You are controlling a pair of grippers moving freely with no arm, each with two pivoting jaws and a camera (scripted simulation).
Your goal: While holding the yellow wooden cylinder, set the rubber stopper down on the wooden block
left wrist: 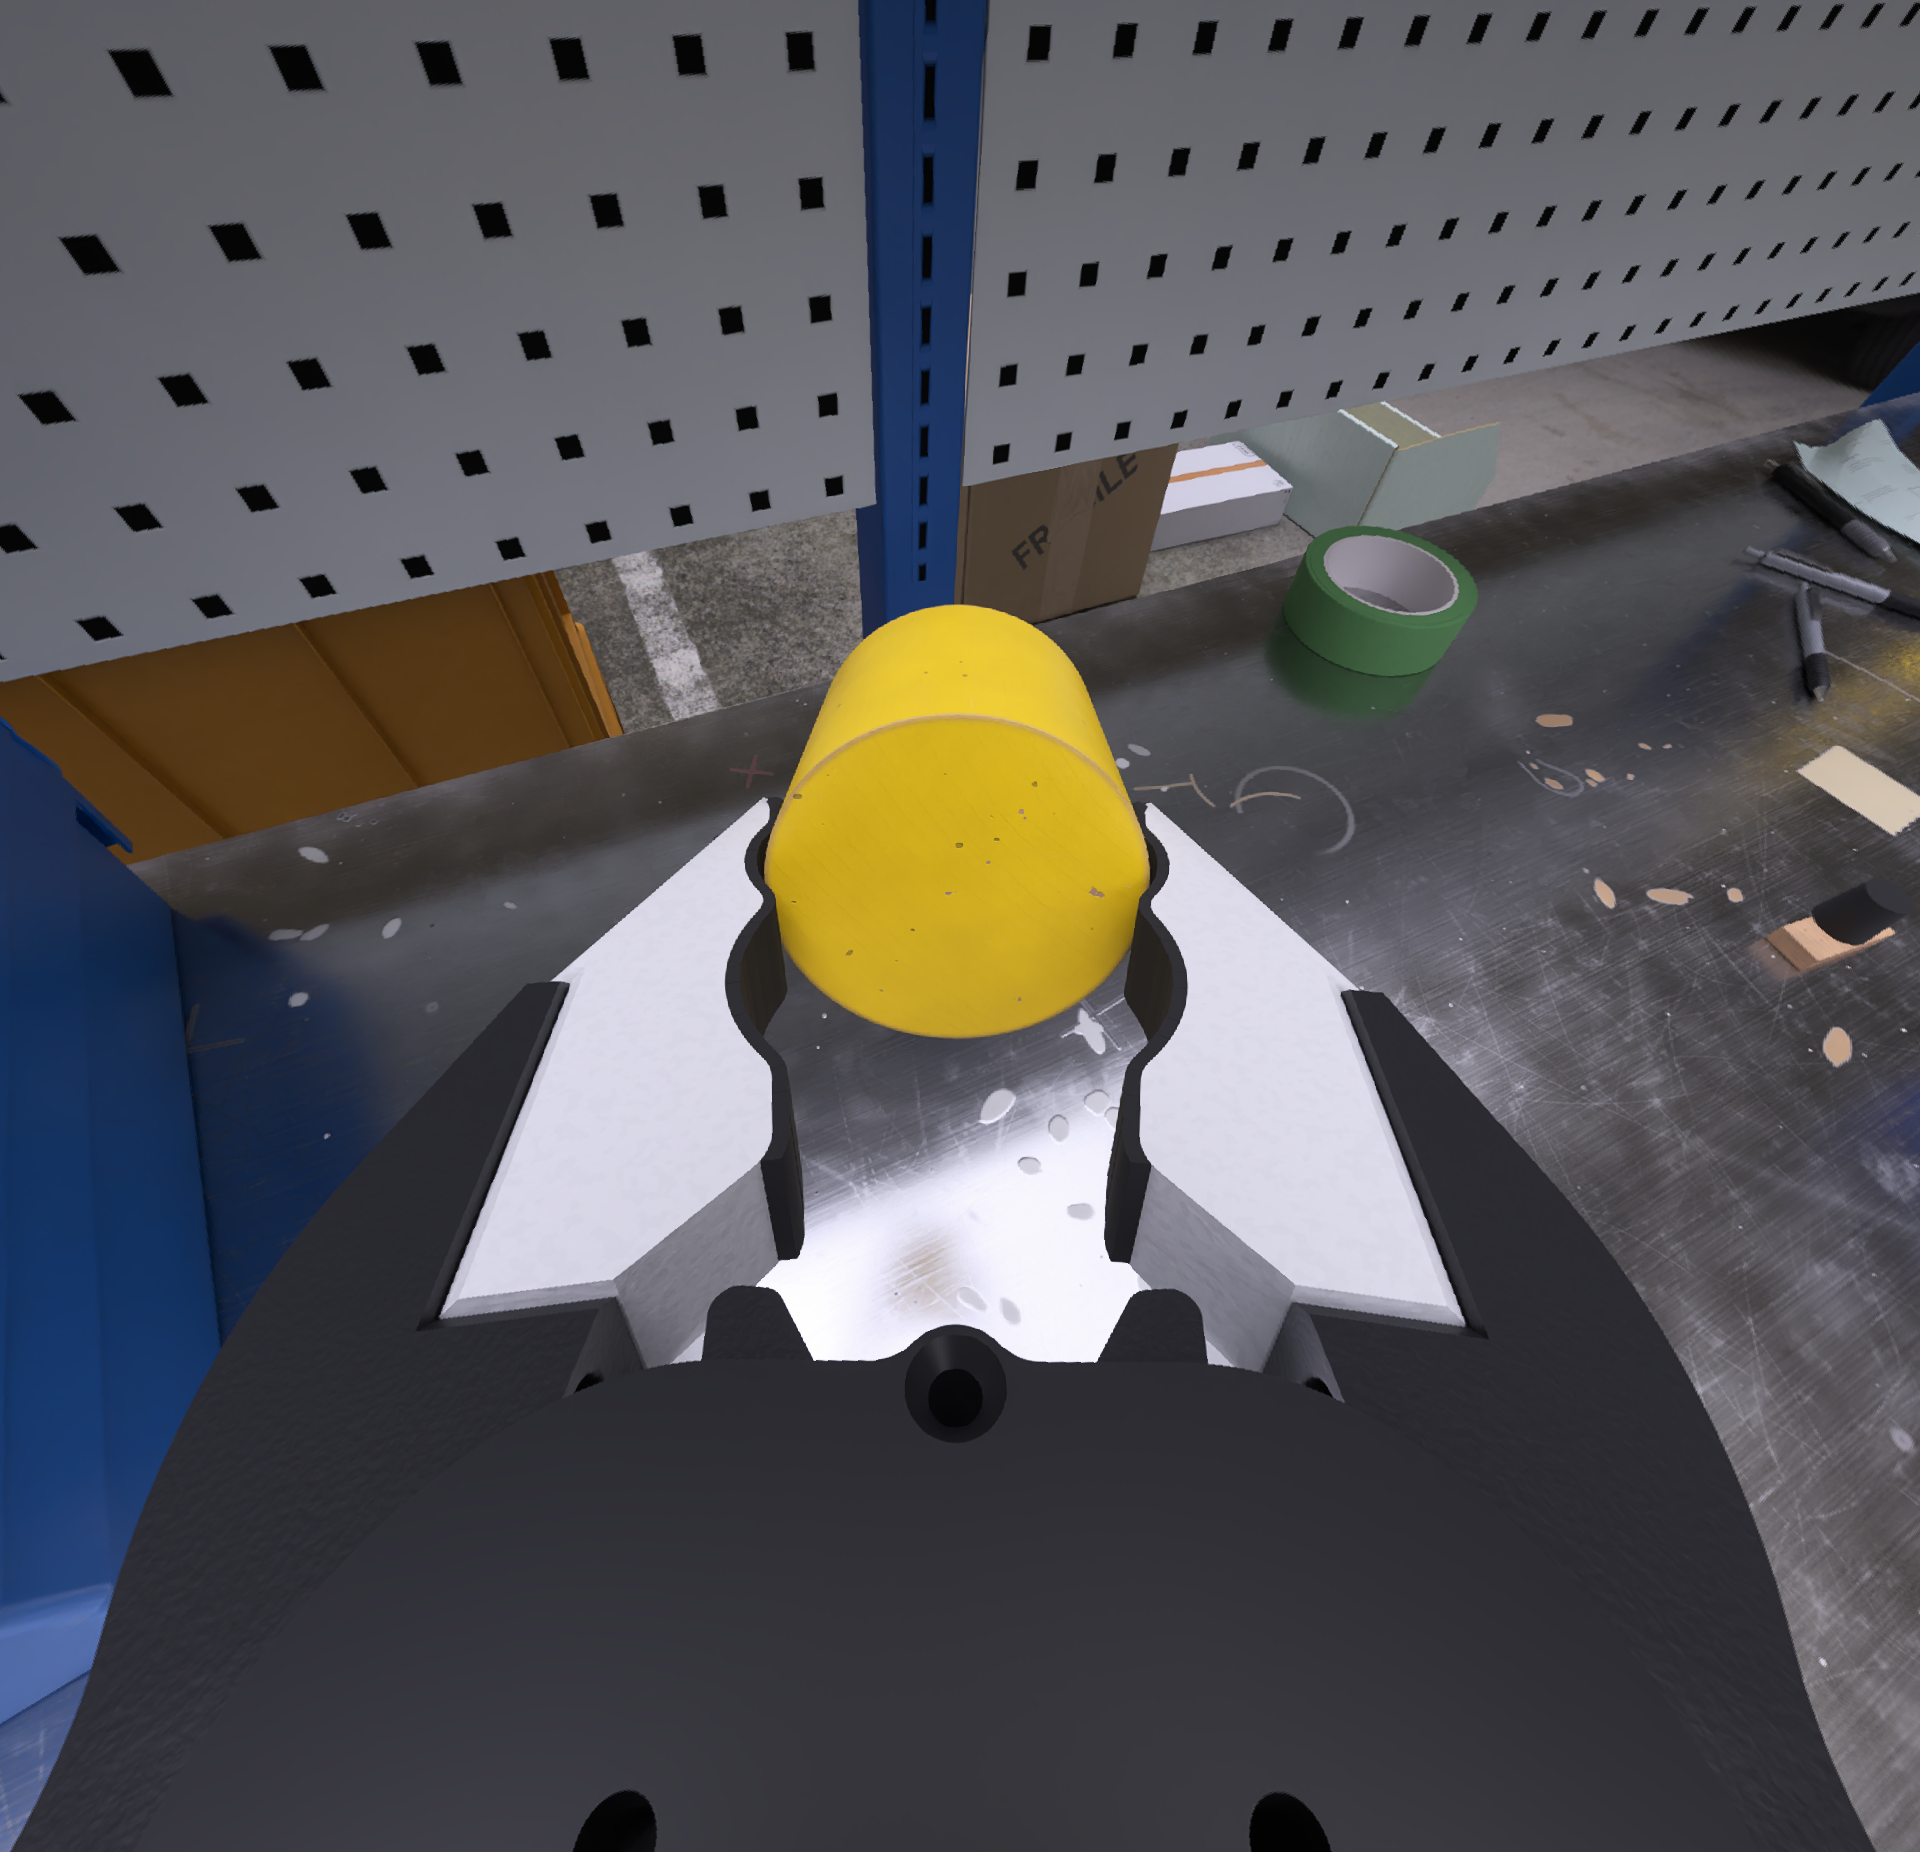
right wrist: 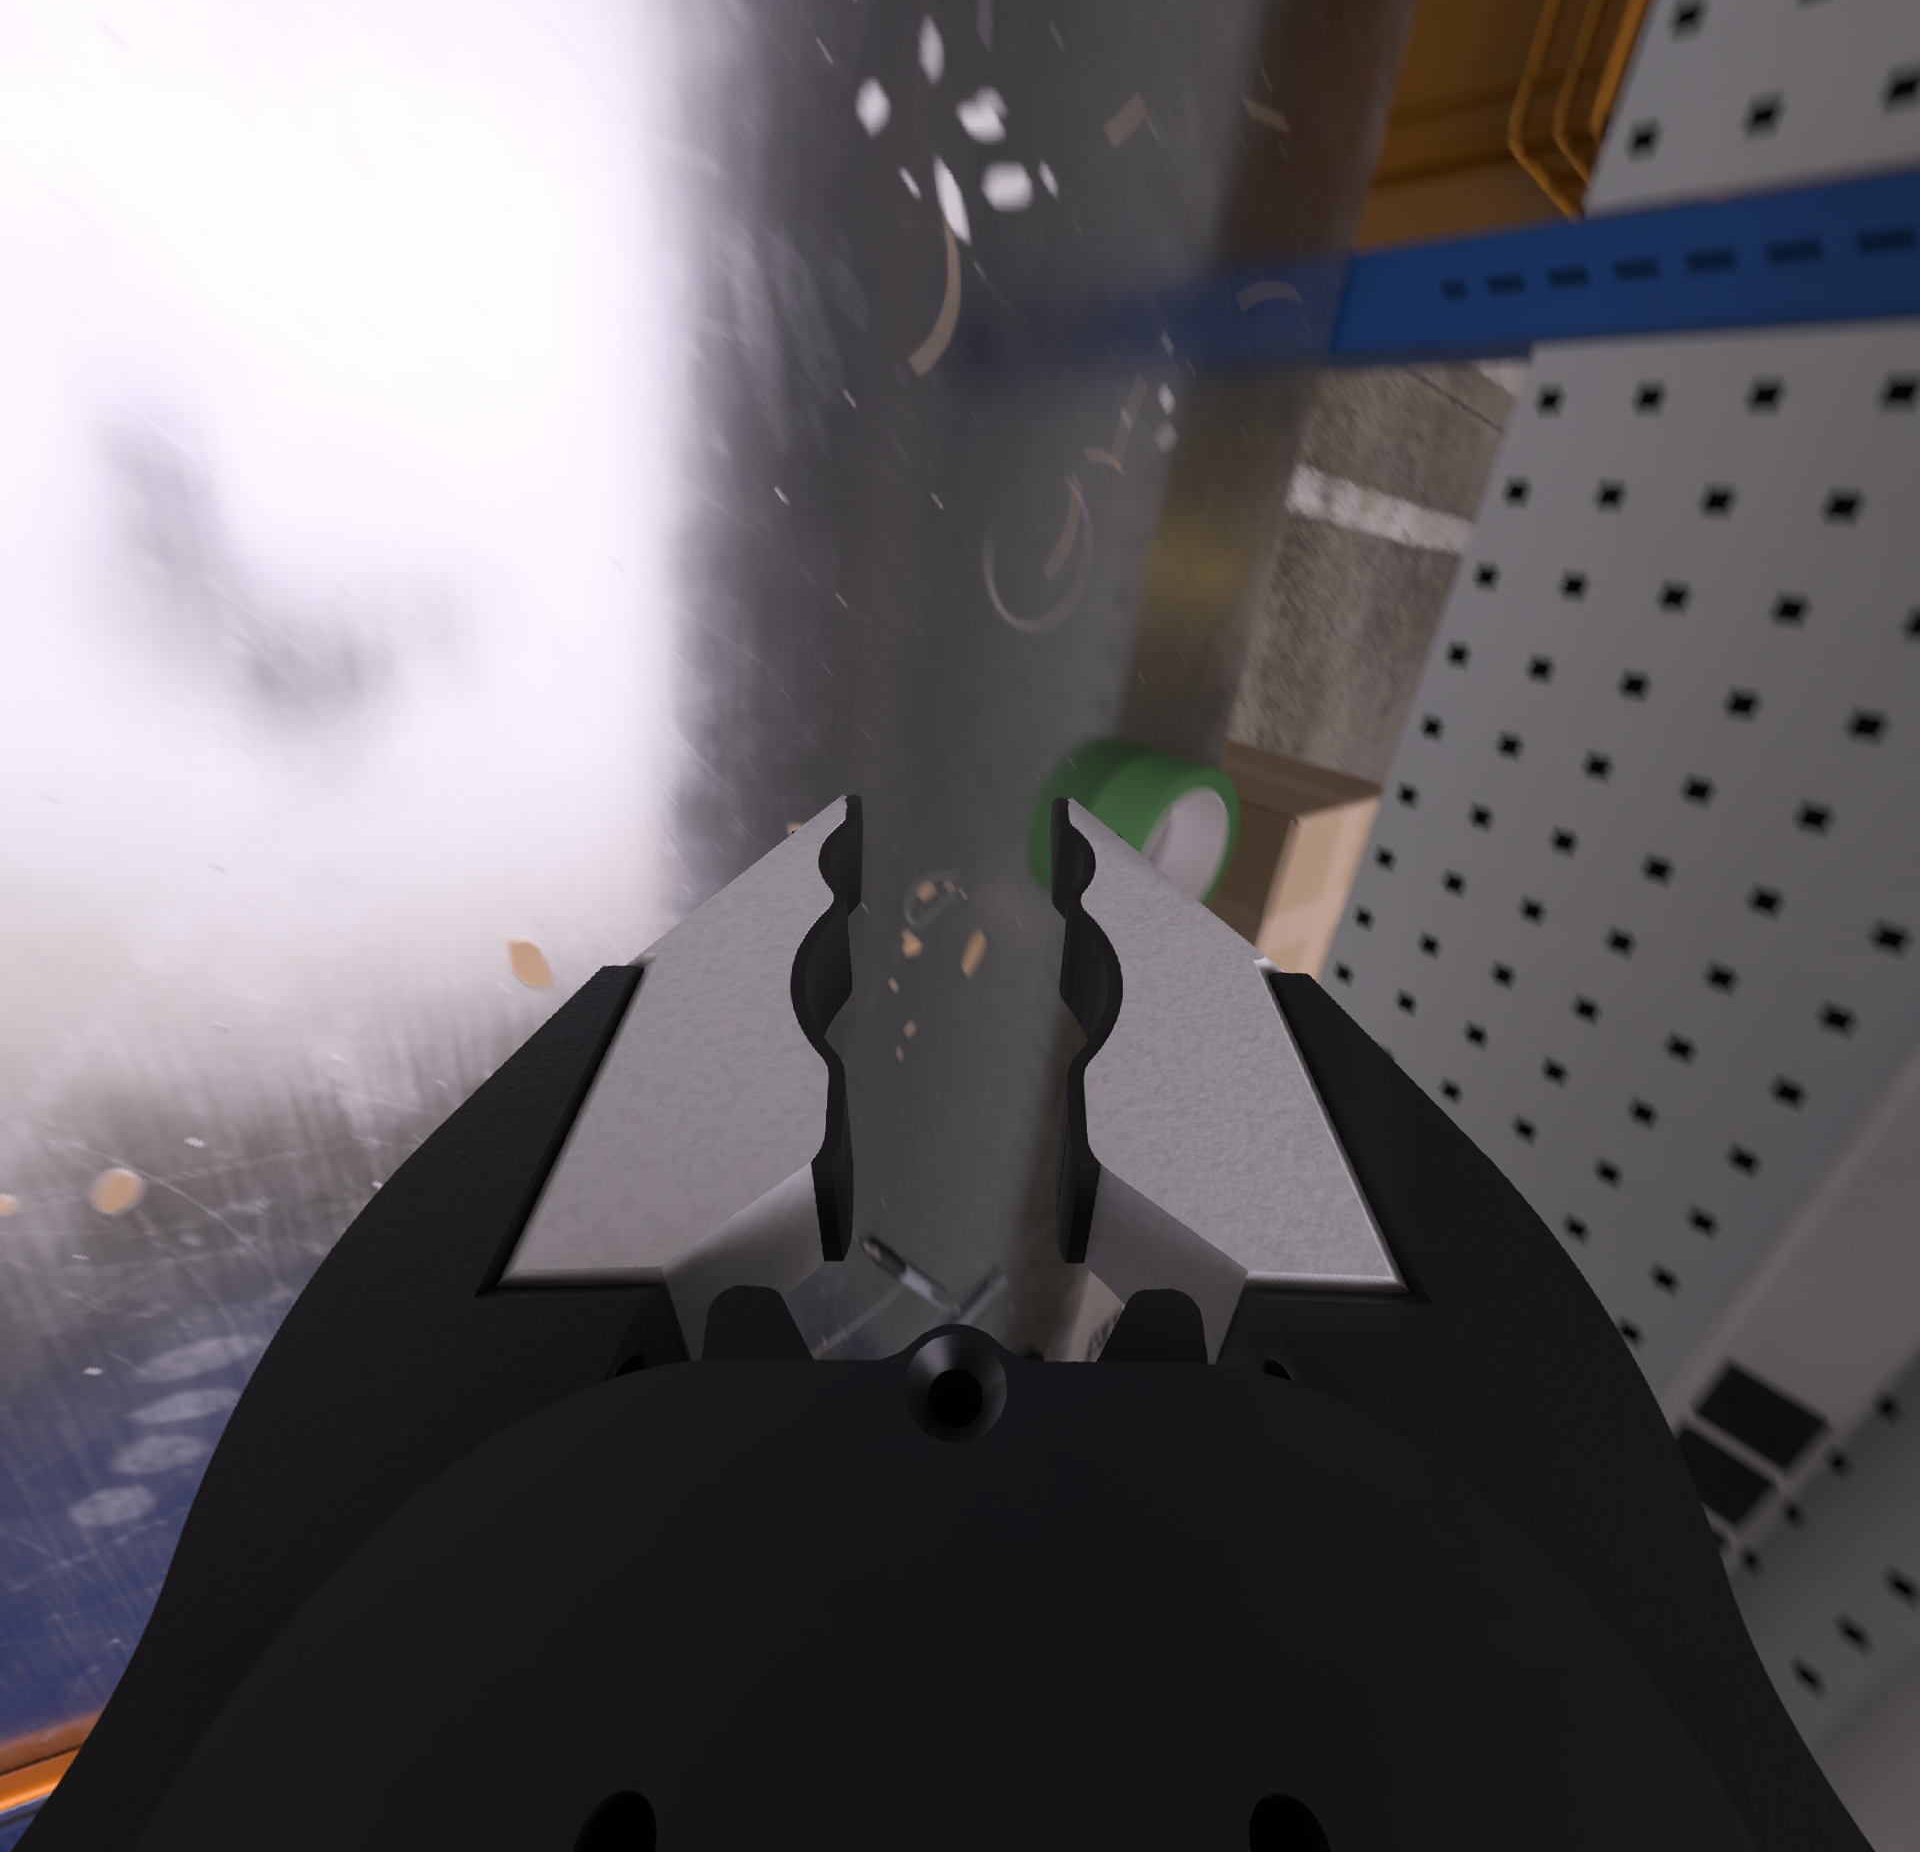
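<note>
My left gripper [left wrist: 958, 813] is shut on the yellow wooden cylinder [left wrist: 951, 867] and holds it on its side above the scratched metal bench, flat end towards the camera. At the far right of the left wrist view, a small black rubber stopper [left wrist: 1857, 909] rests on a pale wooden block [left wrist: 1803, 948] on the bench. My right gripper [right wrist: 956, 810] is open and empty, and its view is rolled sideways over the bench. The stopper and the block do not show in the right wrist view.
A green tape roll [left wrist: 1377, 597] [right wrist: 1127, 805] lies near the back edge of the bench. Markers [left wrist: 1813, 639] and a paper sheet [left wrist: 1870, 472] lie at the back right. A grey pegboard [left wrist: 436, 275] on a blue upright [left wrist: 920, 275] stands behind, and a blue bin [left wrist: 83, 1179] stands on the left.
</note>
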